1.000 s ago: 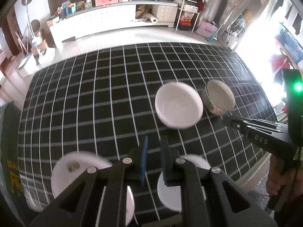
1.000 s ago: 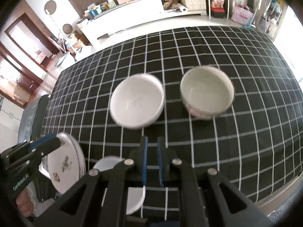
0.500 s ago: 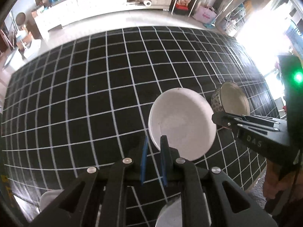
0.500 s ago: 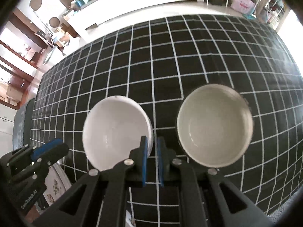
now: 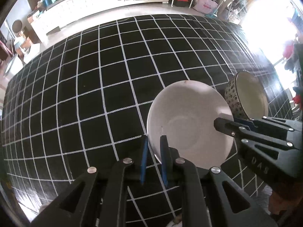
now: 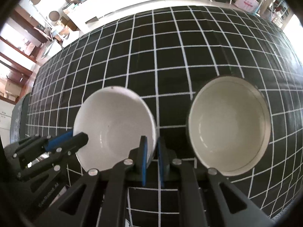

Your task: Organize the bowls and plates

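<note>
white bowl (image 6: 115,124) — plain, glossy | patterned bowl (image 5: 244,96) — cream inside

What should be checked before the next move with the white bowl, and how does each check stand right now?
1. Left gripper has the white bowl's rim between its pads: ok.
2. Right gripper has the opposite side of the rim between its pads: ok.
3. Both grippers' jaws shut on the rim: ok.
4. Patterned bowl upright and apart from the white bowl: ok.
5. White bowl empty inside: ok.
6. White bowl already off the checked tablecloth: cannot tell.
</note>
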A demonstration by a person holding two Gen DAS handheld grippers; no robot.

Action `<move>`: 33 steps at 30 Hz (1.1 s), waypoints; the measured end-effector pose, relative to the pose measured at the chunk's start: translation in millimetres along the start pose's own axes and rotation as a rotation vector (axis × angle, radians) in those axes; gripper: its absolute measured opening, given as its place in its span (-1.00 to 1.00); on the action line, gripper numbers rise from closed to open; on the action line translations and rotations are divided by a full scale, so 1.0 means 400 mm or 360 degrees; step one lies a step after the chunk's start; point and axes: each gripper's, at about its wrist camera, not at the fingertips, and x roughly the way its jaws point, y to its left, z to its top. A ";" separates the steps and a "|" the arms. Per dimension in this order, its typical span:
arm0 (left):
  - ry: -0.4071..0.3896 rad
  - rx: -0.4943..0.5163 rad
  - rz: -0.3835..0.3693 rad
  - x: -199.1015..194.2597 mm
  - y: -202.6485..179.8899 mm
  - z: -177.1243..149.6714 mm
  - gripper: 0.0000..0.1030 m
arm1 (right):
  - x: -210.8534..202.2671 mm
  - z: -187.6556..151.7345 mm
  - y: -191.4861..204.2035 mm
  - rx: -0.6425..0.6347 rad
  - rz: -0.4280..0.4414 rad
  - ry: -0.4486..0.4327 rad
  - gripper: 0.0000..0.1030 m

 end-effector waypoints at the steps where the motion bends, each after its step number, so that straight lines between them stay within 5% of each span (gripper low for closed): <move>1: 0.0003 0.0019 0.0013 0.005 -0.010 0.003 -0.80 | -0.002 -0.004 0.005 -0.0018 -0.0022 -0.0006 -0.74; 14: 0.0048 0.0111 0.0050 -0.004 -0.020 -0.065 -0.79 | -0.015 -0.081 0.067 -0.0048 -0.0001 0.0032 -0.71; 33: 0.0032 -0.0050 0.0050 0.003 0.034 -0.123 -0.78 | -0.024 -0.086 0.202 -0.0080 0.0039 0.0002 -0.71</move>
